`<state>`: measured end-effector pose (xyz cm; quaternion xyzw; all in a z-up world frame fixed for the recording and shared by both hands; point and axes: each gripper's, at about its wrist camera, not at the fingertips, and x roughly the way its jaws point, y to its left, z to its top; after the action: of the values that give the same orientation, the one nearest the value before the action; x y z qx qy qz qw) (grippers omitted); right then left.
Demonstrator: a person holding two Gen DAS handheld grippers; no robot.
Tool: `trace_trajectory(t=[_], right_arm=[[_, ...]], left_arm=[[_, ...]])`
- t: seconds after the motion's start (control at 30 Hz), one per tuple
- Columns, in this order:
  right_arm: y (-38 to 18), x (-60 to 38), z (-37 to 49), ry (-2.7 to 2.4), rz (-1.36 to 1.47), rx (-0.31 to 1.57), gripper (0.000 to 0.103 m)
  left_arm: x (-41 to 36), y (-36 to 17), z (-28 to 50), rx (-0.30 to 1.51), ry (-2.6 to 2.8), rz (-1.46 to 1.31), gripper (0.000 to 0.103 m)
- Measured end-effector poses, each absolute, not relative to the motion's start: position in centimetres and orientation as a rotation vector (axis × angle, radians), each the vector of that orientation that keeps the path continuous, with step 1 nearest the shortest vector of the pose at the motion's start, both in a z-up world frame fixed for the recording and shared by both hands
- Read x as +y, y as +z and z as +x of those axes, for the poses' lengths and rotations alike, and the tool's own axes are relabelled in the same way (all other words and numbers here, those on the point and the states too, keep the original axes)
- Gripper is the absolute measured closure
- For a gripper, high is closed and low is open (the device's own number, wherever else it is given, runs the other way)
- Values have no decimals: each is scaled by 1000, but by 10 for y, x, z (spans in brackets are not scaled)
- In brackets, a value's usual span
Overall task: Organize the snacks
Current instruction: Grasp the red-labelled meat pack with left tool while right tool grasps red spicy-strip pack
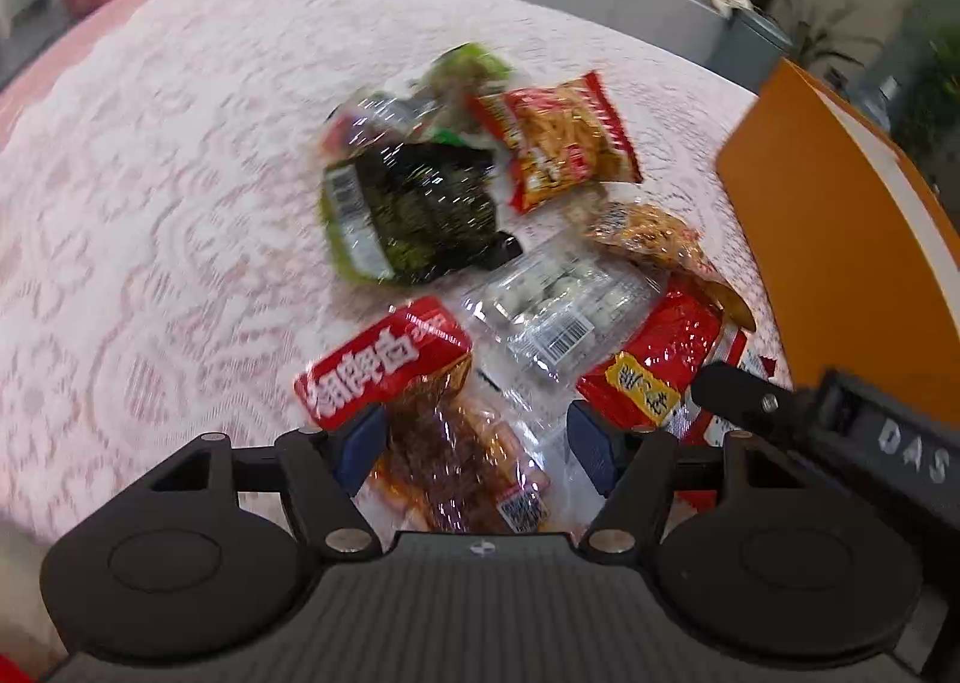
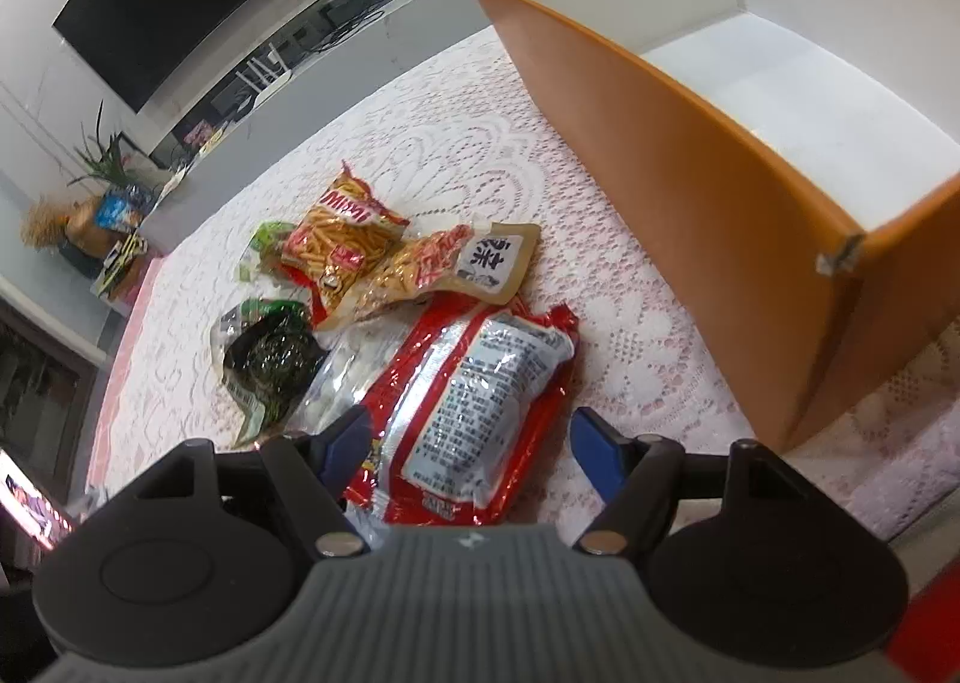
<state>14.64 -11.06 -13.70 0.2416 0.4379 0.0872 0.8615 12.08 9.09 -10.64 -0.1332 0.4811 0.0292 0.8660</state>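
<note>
A heap of snack packs lies on the lace cloth [image 1: 180,203], just left of the empty orange box [image 2: 660,155]. The left gripper [image 1: 480,437] is spread wide over the clear tofu pack [image 1: 444,443] with the red label; nothing is pinched. The right gripper [image 2: 468,443] is likewise unclenched, straddling the near end of the red pack [image 2: 474,401] without pressing it. Both packs are judged light, soft and crinkly, with slick film likely to slip. A hold across the filled middle is judged safer than one on the thin sealed edge. The stick-snack bag [image 2: 342,239] looks crushable.
</note>
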Motion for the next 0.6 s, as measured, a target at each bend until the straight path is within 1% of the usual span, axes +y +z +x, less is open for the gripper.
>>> trace_trajectory(t=[0.07,0.1,0.17,0.2,0.27,0.4,0.47,0.5,0.53,0.6], right_arm=[[-139,-107,150,176,496,920,31],[-140,-105,152,176,488,923,31],[-144,-99,157,176,469,938,29],[-145,-97,158,178,462,936,26],[-144,-92,157,180,426,921,26],[-142,-93,155,188,399,902,38],[-140,-94,153,192,395,891,41],[-139,-94,151,195,394,888,45],[-138,-94,149,201,394,884,47],[-133,-96,143,218,398,864,51]], left_arm=[[88,-106,122,985,44,-211,29],[85,-106,123,976,44,-164,33],[83,-107,124,959,57,-87,37],[84,-107,123,951,64,-57,37],[86,-107,122,958,74,-40,37],[94,-106,121,980,60,-94,37],[98,-104,118,974,55,-127,35],[100,-103,117,976,63,-154,27],[104,-102,115,981,73,-187,22],[108,-103,112,1001,76,-256,22]])
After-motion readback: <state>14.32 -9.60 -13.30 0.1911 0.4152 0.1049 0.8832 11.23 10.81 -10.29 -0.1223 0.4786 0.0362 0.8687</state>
